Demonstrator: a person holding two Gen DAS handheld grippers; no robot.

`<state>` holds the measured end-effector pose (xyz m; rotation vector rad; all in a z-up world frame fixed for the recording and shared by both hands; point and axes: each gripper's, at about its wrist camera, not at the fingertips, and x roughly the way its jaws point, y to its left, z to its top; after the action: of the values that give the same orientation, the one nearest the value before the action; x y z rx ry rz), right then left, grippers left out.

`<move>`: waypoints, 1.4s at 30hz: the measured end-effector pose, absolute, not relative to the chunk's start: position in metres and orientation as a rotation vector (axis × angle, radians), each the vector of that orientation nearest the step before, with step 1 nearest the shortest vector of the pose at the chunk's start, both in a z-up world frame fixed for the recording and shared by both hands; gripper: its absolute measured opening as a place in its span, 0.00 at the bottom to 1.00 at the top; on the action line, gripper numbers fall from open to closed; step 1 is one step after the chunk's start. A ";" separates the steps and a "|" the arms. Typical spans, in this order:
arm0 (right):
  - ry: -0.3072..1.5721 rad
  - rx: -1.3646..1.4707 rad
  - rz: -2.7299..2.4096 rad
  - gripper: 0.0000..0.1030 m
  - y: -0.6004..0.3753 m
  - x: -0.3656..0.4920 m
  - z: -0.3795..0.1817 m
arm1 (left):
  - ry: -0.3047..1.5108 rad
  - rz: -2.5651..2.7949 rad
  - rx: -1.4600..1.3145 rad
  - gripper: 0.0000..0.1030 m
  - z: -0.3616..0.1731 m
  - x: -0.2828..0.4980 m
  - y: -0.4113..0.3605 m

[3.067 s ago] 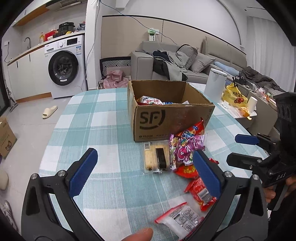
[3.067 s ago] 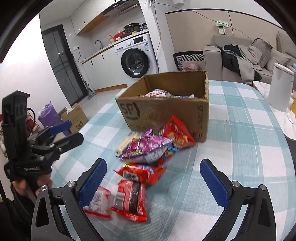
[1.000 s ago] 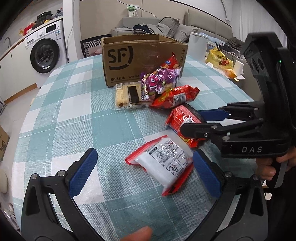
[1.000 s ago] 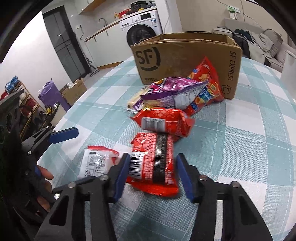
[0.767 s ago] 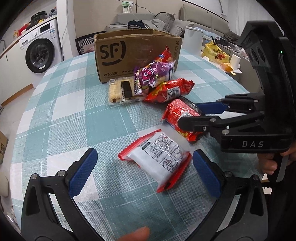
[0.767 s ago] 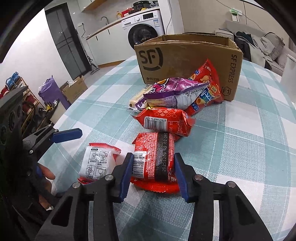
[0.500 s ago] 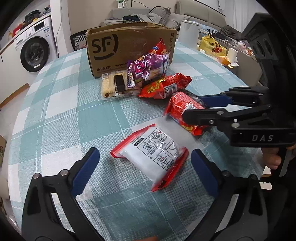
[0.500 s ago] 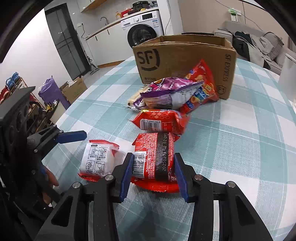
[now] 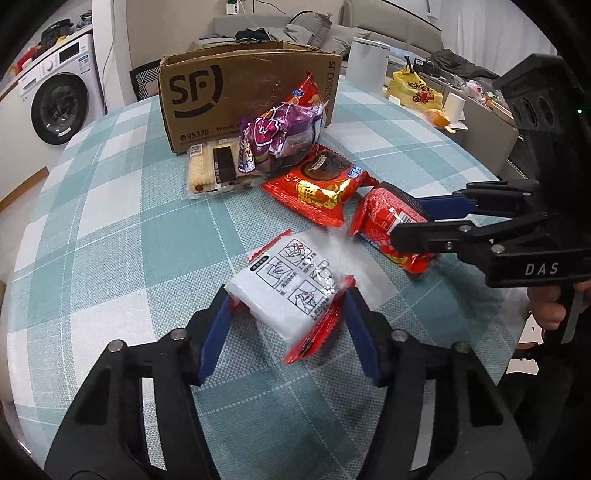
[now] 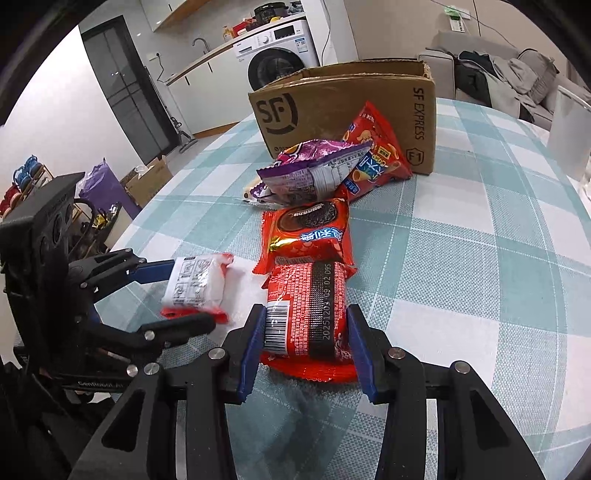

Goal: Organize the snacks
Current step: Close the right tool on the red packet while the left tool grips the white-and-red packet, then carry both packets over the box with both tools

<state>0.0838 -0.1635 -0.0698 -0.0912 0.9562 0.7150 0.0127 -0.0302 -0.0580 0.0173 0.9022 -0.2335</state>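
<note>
My left gripper (image 9: 286, 314) is shut on a white and red snack packet (image 9: 291, 284), held just above the checked table (image 9: 110, 236); the packet also shows in the right wrist view (image 10: 195, 284). My right gripper (image 10: 304, 332) is shut on a red snack packet with a black band (image 10: 306, 310), seen in the left wrist view (image 9: 388, 229). A red cookie packet (image 9: 317, 188), a purple bag (image 9: 277, 140), a red chip bag (image 10: 373, 155) and a clear wafer pack (image 9: 214, 170) lie in front of the open SF cardboard box (image 9: 240, 88).
A white canister (image 9: 367, 66) and a yellow bag (image 9: 413, 88) stand at the table's far right. A washing machine (image 9: 55, 107) and a sofa (image 9: 295, 29) are beyond the table. The two grippers are close side by side at the near edge.
My left gripper has closed from wide open onto the white and red packet. My right gripper has stayed shut on the red packet and lifted it slightly.
</note>
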 end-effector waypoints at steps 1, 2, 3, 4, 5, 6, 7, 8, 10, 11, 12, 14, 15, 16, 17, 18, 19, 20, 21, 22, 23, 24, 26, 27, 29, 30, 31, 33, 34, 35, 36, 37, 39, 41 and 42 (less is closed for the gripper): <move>0.959 -0.093 0.717 0.44 -0.162 0.084 -0.070 | 0.900 -0.234 0.016 0.54 -0.058 0.013 -0.030; 0.958 -0.092 0.719 0.44 -0.162 0.084 -0.070 | 0.897 -0.235 0.010 0.52 -0.057 0.013 -0.030; 0.959 -0.092 0.718 0.44 -0.161 0.084 -0.071 | 0.895 -0.238 0.003 0.52 -0.057 0.013 -0.030; 0.961 -0.093 0.717 0.45 -0.161 0.084 -0.072 | 0.891 -0.239 0.001 0.52 -0.057 0.012 -0.030; 0.960 -0.096 0.717 0.46 -0.161 0.083 -0.072 | 0.887 -0.241 0.003 0.52 -0.056 0.012 -0.030; 0.960 -0.097 0.717 0.47 -0.161 0.083 -0.071 | 0.882 -0.241 0.004 0.52 -0.056 0.011 -0.030; 0.960 -0.096 0.718 0.47 -0.160 0.083 -0.071 | 0.877 -0.242 0.000 0.52 -0.055 0.011 -0.030; 0.961 -0.097 0.716 0.47 -0.160 0.084 -0.071 | 0.874 -0.242 -0.007 0.52 -0.054 0.011 -0.029; 0.956 -0.102 0.711 0.47 -0.159 0.083 -0.072 | 0.870 -0.235 -0.019 0.52 -0.053 0.011 -0.028; 0.952 -0.107 0.709 0.47 -0.158 0.082 -0.072 | 0.867 -0.233 -0.021 0.52 -0.053 0.011 -0.028; 0.950 -0.109 0.711 0.45 -0.158 0.081 -0.071 | 0.860 -0.230 -0.023 0.52 -0.052 0.011 -0.027; 0.940 -0.114 0.718 0.43 -0.155 0.079 -0.070 | 0.846 -0.225 -0.028 0.52 -0.049 0.010 -0.026; 0.937 -0.114 0.720 0.43 -0.155 0.079 -0.070 | 0.840 -0.222 -0.031 0.52 -0.048 0.010 -0.025; 0.936 -0.114 0.724 0.43 -0.154 0.077 -0.069 | 0.835 -0.218 -0.036 0.52 -0.046 0.010 -0.024; 0.934 -0.113 0.729 0.43 -0.153 0.077 -0.069 | 0.831 -0.216 -0.038 0.52 -0.045 0.010 -0.024; 0.929 -0.111 0.736 0.43 -0.153 0.076 -0.068 | 0.825 -0.213 -0.039 0.52 -0.044 0.009 -0.023; 0.925 -0.109 0.738 0.43 -0.153 0.075 -0.067 | 0.819 -0.210 -0.040 0.52 -0.043 0.008 -0.022; 0.919 -0.104 0.740 0.43 -0.153 0.074 -0.065 | 0.810 -0.207 -0.045 0.52 -0.040 0.008 -0.021; 0.915 -0.099 0.742 0.43 -0.154 0.074 -0.063 | 0.802 -0.205 -0.050 0.52 -0.038 0.008 -0.020; 0.910 -0.092 0.744 0.43 -0.155 0.074 -0.061 | 0.792 -0.201 -0.058 0.52 -0.036 0.007 -0.018; 0.902 -0.087 0.745 0.43 -0.156 0.073 -0.059 | 0.786 -0.198 -0.061 0.52 -0.034 0.007 -0.017; 0.894 -0.081 0.744 0.43 -0.158 0.073 -0.057 | 0.778 -0.193 -0.062 0.52 -0.031 0.006 -0.016; 0.879 -0.063 0.739 0.43 -0.161 0.075 -0.052 | 0.760 -0.185 -0.069 0.52 -0.026 0.006 -0.012; 0.871 -0.052 0.735 0.43 -0.163 0.076 -0.049 | 0.754 -0.182 -0.075 0.52 -0.024 0.006 -0.011; 0.852 -0.034 0.724 0.43 -0.166 0.078 -0.045 | 0.743 -0.176 -0.092 0.52 -0.019 0.006 -0.008; 0.845 -0.027 0.721 0.43 -0.167 0.079 -0.042 | 0.737 -0.174 -0.096 0.52 -0.016 0.006 -0.007; 0.835 -0.018 0.717 0.43 -0.168 0.080 -0.040 | 0.728 -0.169 -0.095 0.52 -0.013 0.006 -0.007; 0.816 -0.008 0.712 0.43 -0.169 0.083 -0.033 | 0.707 -0.163 -0.090 0.52 -0.006 0.007 -0.007; 0.807 -0.001 0.710 0.43 -0.169 0.085 -0.030 | 0.697 -0.160 -0.091 0.52 -0.002 0.008 -0.007; 0.800 0.005 0.708 0.43 -0.169 0.087 -0.027 | 0.688 -0.159 -0.093 0.52 0.001 0.009 -0.007; 0.794 0.008 0.706 0.43 -0.169 0.088 -0.024 | 0.680 -0.157 -0.094 0.52 0.004 0.010 -0.007; 0.787 0.008 0.708 0.43 -0.169 0.089 -0.020 | 0.672 -0.154 -0.095 0.52 0.008 0.012 -0.007; 0.769 0.009 0.709 0.43 -0.168 0.092 -0.013 | 0.661 -0.151 -0.092 0.52 0.014 0.015 -0.007; 0.759 0.013 0.710 0.43 -0.167 0.094 -0.007 | 0.649 -0.146 -0.092 0.52 0.020 0.018 -0.007; 0.754 0.013 0.712 0.43 -0.166 0.095 -0.005 | 0.642 -0.145 -0.091 0.52 0.023 0.020 -0.007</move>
<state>0.0946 -0.1661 -0.0046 0.0128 0.7538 0.7120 0.0199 -0.0066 0.0234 -0.0906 0.6418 -0.1452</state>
